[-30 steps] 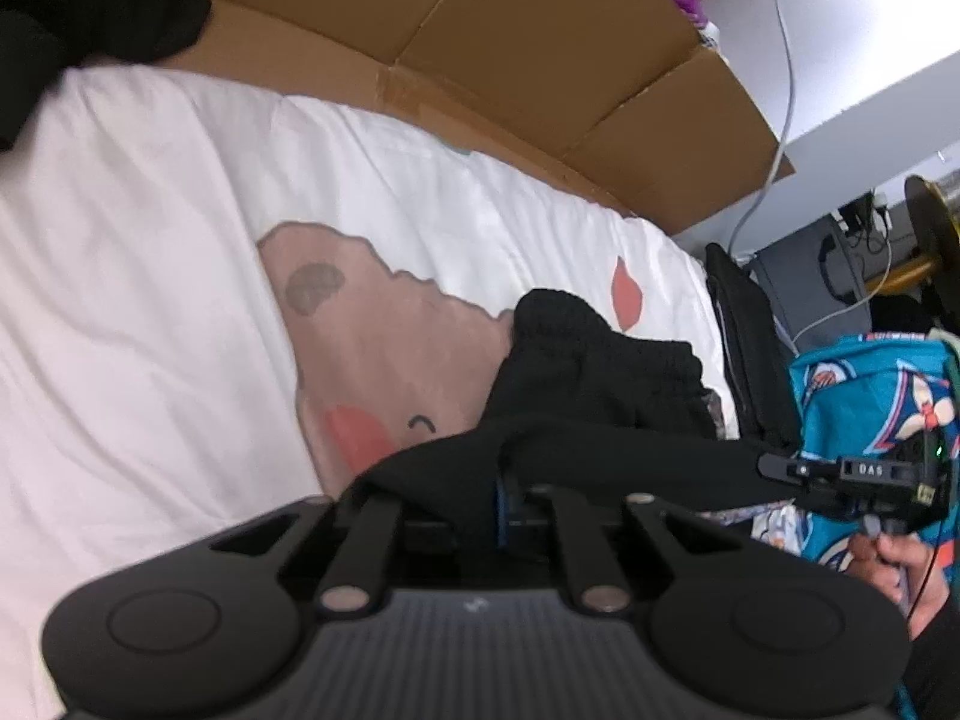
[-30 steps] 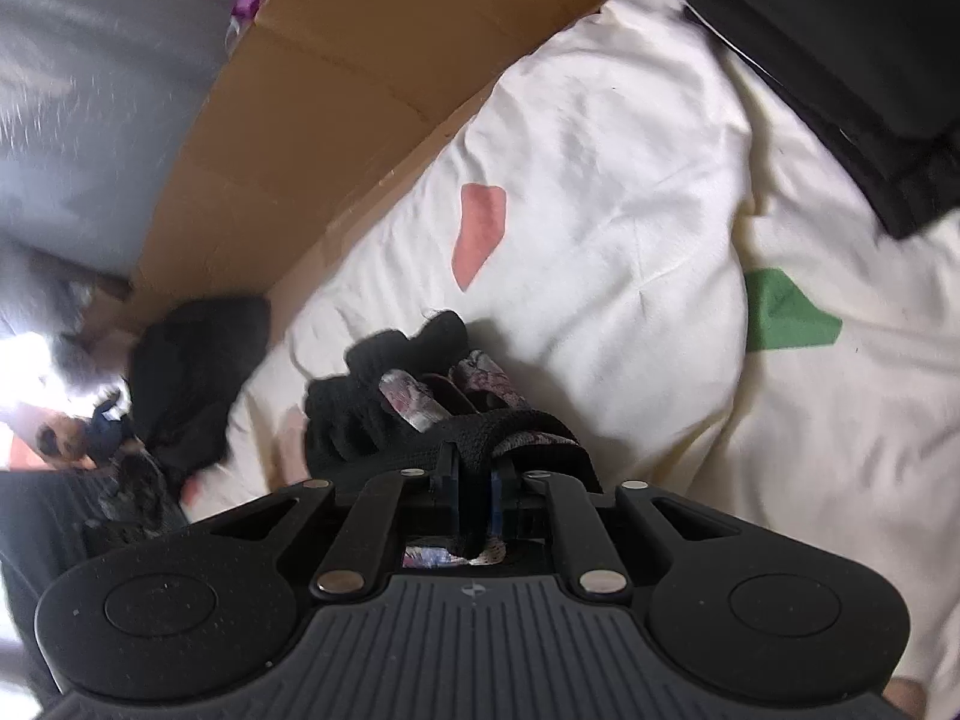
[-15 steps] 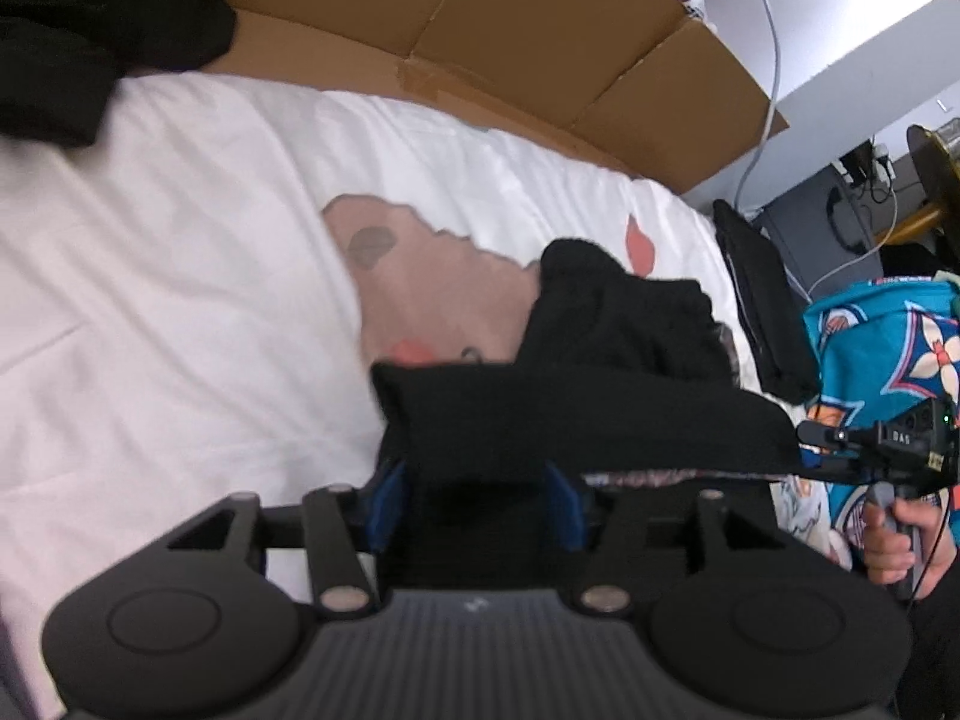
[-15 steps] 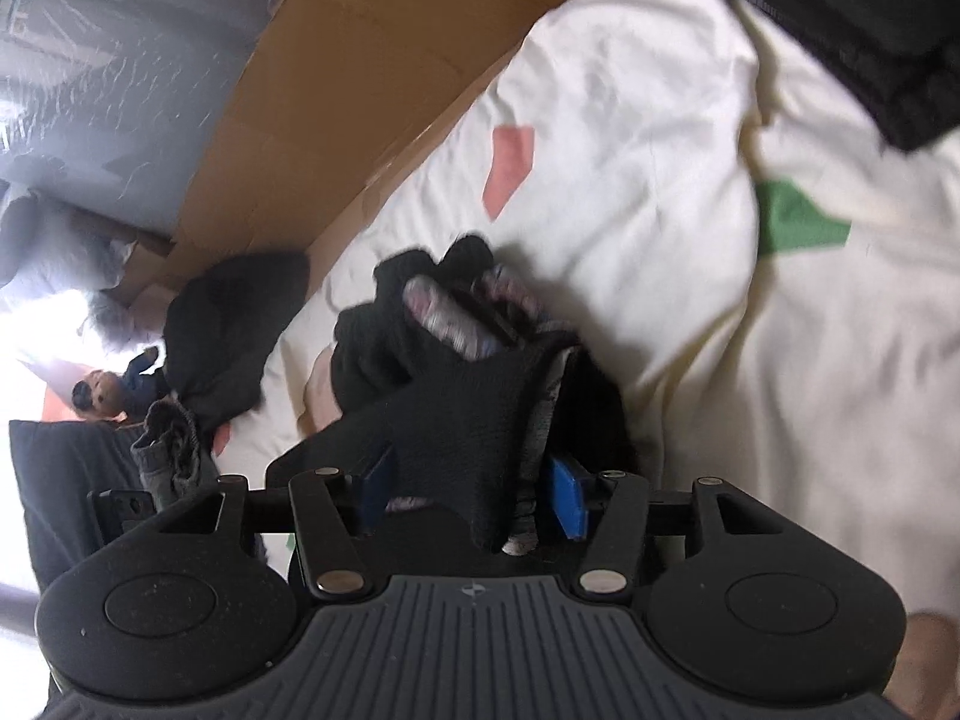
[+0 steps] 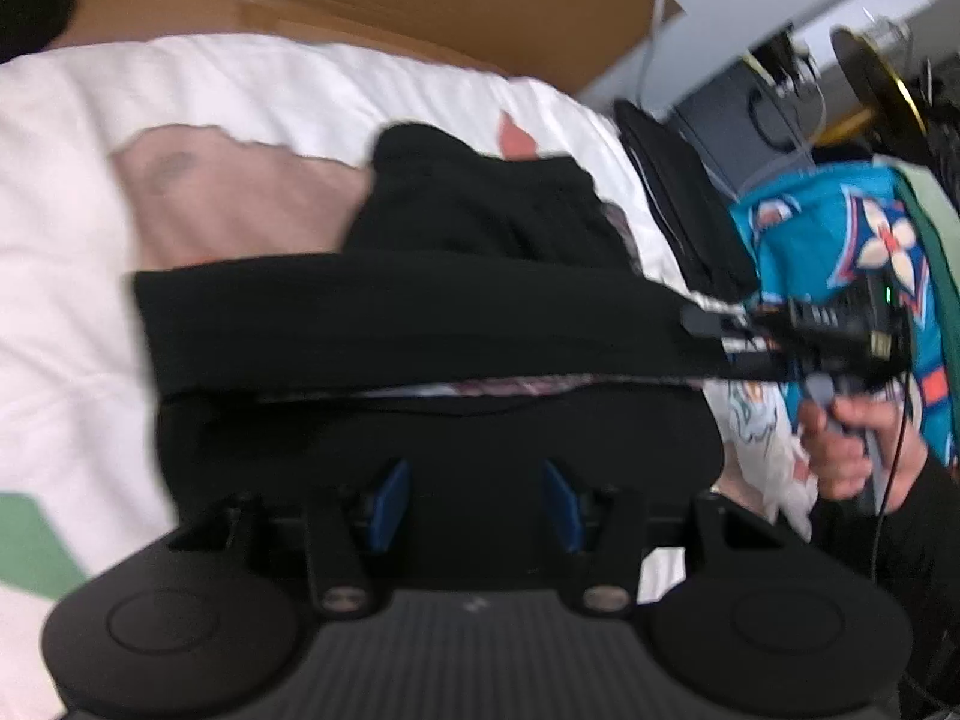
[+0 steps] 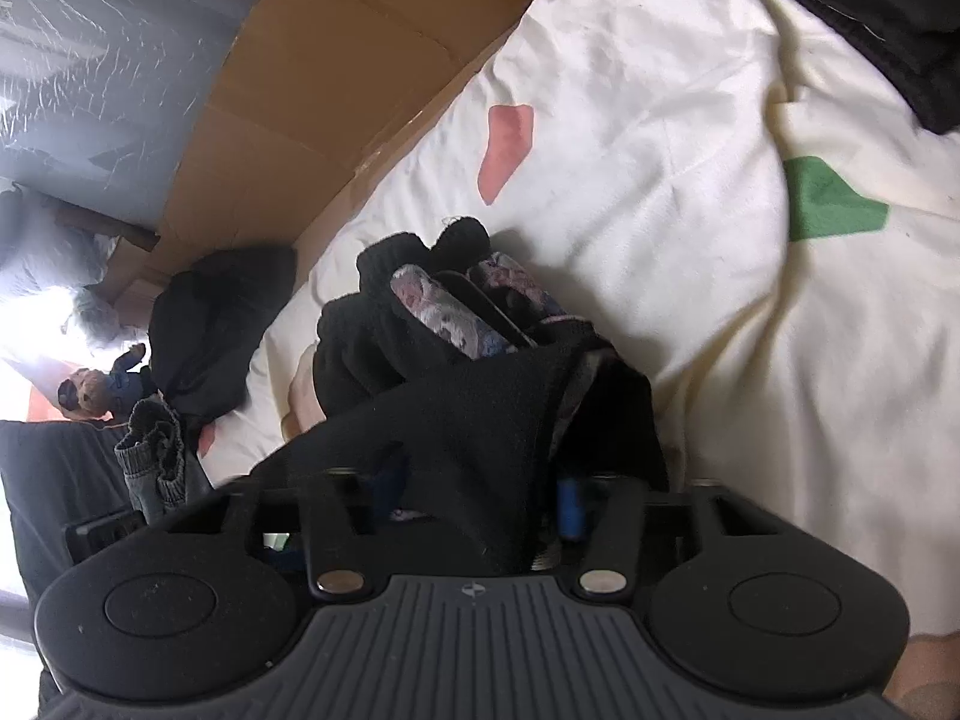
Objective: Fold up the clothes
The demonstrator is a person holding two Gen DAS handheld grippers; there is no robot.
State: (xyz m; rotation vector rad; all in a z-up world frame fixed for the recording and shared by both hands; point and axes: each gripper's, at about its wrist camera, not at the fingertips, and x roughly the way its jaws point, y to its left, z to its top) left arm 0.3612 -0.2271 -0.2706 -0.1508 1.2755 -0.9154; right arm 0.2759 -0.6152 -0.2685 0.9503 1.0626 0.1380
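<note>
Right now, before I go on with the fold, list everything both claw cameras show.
black garment: one, black with a patterned lining, stretched between both claws
white bedsheet: one, white with red, green and pink patches, under the garment
cardboard: brown, along the sheet's far edge
dark clothes pile: black, by the cardboard
turquoise floral fabric: beside the bed
left claw: jaws apart, cloth between
right claw: jaws closing, cloth between
hand: one, gripping the right claw's handle

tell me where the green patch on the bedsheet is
In the right wrist view, the green patch is at the right on the white bedsheet, right of the black garment.
</note>
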